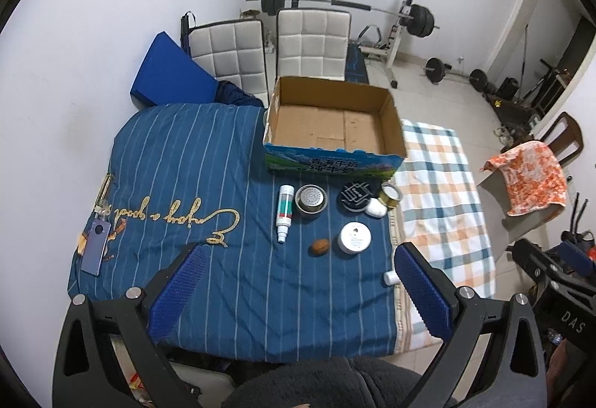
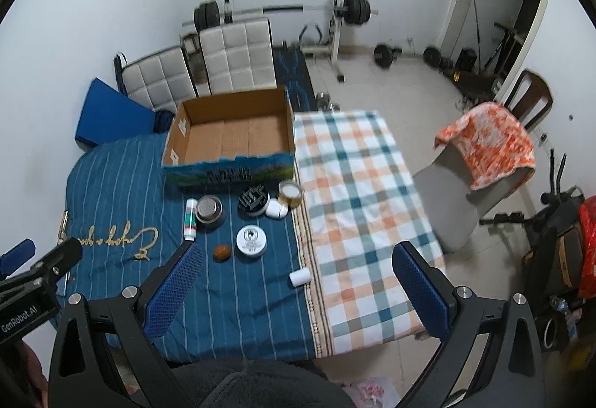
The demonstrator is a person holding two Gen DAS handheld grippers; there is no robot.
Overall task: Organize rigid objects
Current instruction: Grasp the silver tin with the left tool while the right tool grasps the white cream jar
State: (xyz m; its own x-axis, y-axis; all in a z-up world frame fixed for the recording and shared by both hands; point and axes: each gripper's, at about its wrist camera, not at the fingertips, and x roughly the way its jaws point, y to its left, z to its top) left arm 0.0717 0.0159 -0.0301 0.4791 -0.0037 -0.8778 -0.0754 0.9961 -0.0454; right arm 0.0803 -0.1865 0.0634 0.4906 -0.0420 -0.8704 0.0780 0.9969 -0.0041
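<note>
An empty cardboard box (image 1: 389, 117) (image 2: 287, 121) stands at the far side of the blue striped cloth. In front of it lie a white spray bottle (image 1: 285, 212) (image 2: 190, 214), a metal tin (image 1: 311, 201) (image 2: 209, 209), a black round tin (image 1: 355, 196) (image 2: 254, 202), a tape roll (image 1: 391, 194) (image 2: 290, 193), a white earbud case (image 1: 376, 210) (image 2: 277, 209), a white jar (image 1: 354, 238) (image 2: 252, 241), a walnut (image 1: 320, 246) (image 2: 222, 252) and a small white cylinder (image 1: 391, 277) (image 2: 300, 277). My left gripper (image 1: 298, 290) and right gripper (image 2: 298, 290) are open, empty, above the near table edge.
A purple phone (image 1: 95, 248) lies at the cloth's left edge. A checked cloth (image 2: 357, 207) covers the table's right part. Two white chairs (image 1: 313, 43) stand behind the box. A chair with an orange towel (image 2: 491, 143) stands to the right. Barbell gear (image 1: 409, 21) is at the back.
</note>
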